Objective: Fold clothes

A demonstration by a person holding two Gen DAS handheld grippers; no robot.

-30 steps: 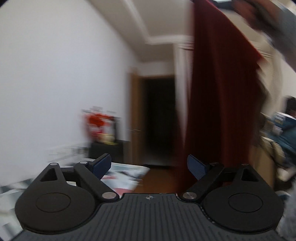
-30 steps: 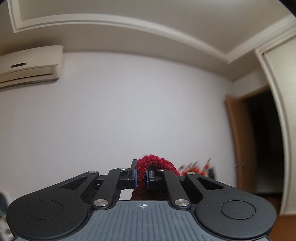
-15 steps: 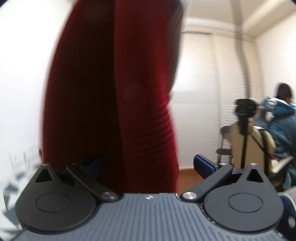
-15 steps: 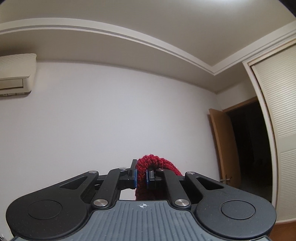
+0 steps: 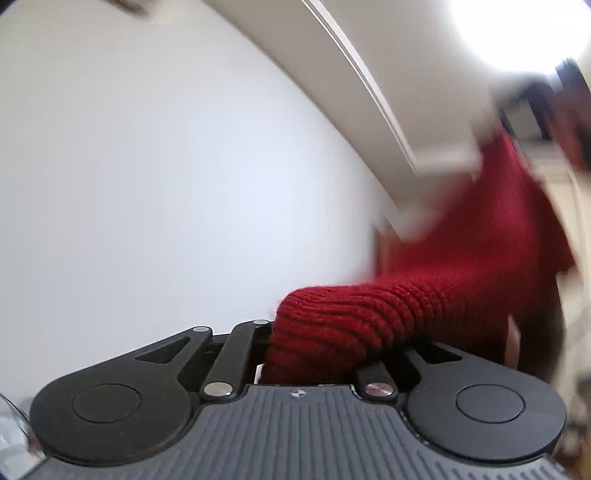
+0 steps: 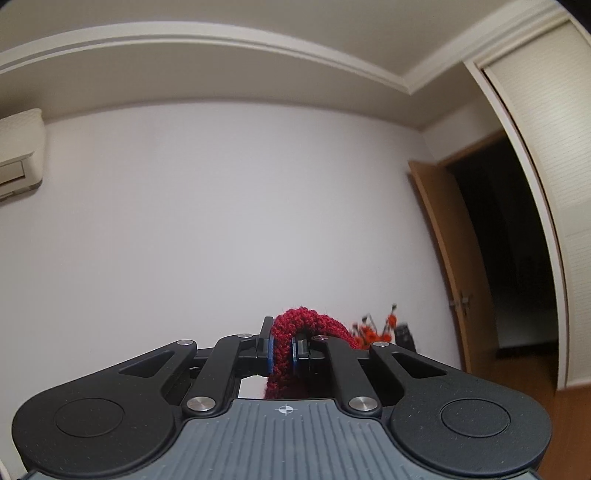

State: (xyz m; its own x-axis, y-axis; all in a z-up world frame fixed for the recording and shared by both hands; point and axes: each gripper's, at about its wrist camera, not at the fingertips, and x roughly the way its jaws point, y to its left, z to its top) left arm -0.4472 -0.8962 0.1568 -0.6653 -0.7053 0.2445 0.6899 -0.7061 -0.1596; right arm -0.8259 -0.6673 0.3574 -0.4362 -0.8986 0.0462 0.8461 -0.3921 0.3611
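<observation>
A dark red knitted sweater (image 5: 461,266) stretches from my left gripper (image 5: 314,343) up toward the upper right, where it blurs. The left jaws are closing and pinch a bunched, ribbed fold of the knit, which hides both pads. In the right wrist view, my right gripper (image 6: 282,347) is shut on another edge of the sweater (image 6: 314,323). That edge loops over the blue pads (image 6: 270,354) and hangs down behind them. Both grippers are raised toward a white wall, and the rest of the garment is out of sight.
An air conditioner (image 6: 18,147) hangs high on the left of the wall. An open wooden door (image 6: 443,258) and a dark doorway (image 6: 509,258) stand to the right, beside pale sliding panels (image 6: 561,147). Red flowers (image 6: 373,332) show beyond the right gripper. A ceiling light (image 5: 517,29) glares overhead.
The left gripper was open beside the hanging sweater; it has now shut on a fold of it and swung up toward the wall and ceiling. The right gripper kept its grip and shifted sideways.
</observation>
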